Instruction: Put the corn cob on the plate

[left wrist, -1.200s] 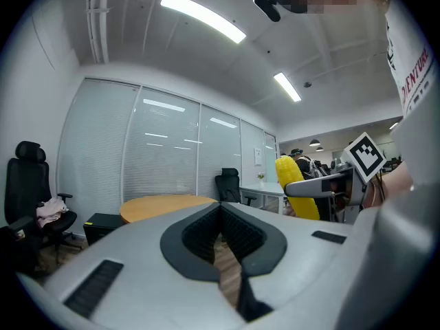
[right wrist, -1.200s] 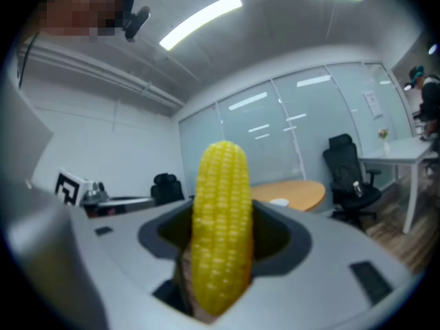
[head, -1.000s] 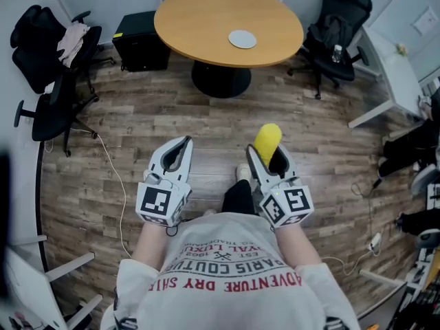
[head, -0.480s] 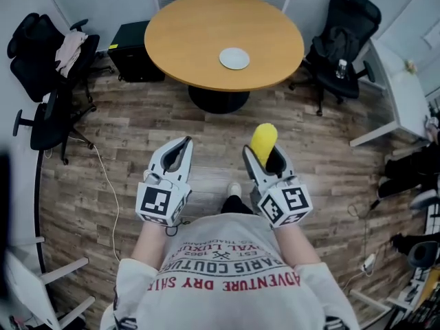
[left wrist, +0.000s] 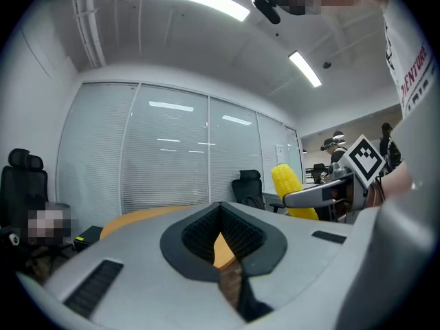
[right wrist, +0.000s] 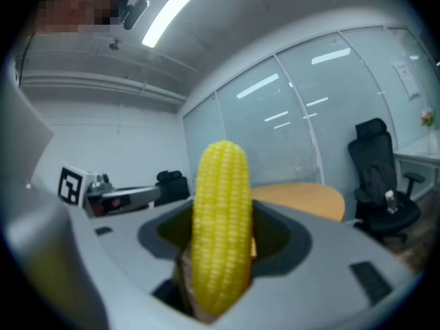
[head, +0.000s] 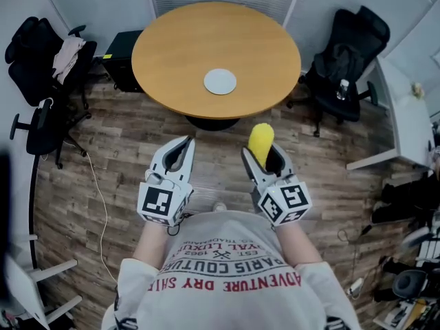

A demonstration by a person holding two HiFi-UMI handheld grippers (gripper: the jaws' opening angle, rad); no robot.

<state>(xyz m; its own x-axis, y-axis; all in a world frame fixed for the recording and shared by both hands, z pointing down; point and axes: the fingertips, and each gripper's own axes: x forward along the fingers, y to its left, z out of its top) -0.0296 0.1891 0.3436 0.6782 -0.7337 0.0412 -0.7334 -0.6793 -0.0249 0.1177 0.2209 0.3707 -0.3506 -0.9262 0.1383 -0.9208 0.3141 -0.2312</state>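
A yellow corn cob [head: 260,143] [right wrist: 220,225] stands upright between the jaws of my right gripper [head: 263,157], which is shut on it. It also shows at the right of the left gripper view as the corn cob [left wrist: 291,190]. My left gripper [head: 179,151] is held level beside it, jaws shut with nothing in them. A small pale round plate [head: 220,82] lies near the middle of the round wooden table [head: 172,53], ahead of both grippers. Both grippers hang over the wooden floor, short of the table's near edge.
Black office chairs stand at the left [head: 41,53] and right [head: 344,60] of the table. A black box [head: 120,57] sits on the floor at the table's left. A white desk [head: 405,122] runs along the right. A cable [head: 96,184] trails over the floor.
The table and plate have come closer and lower in the head view, as the person steps toward them. Both grippers hold the same pose, corn cob still gripped.
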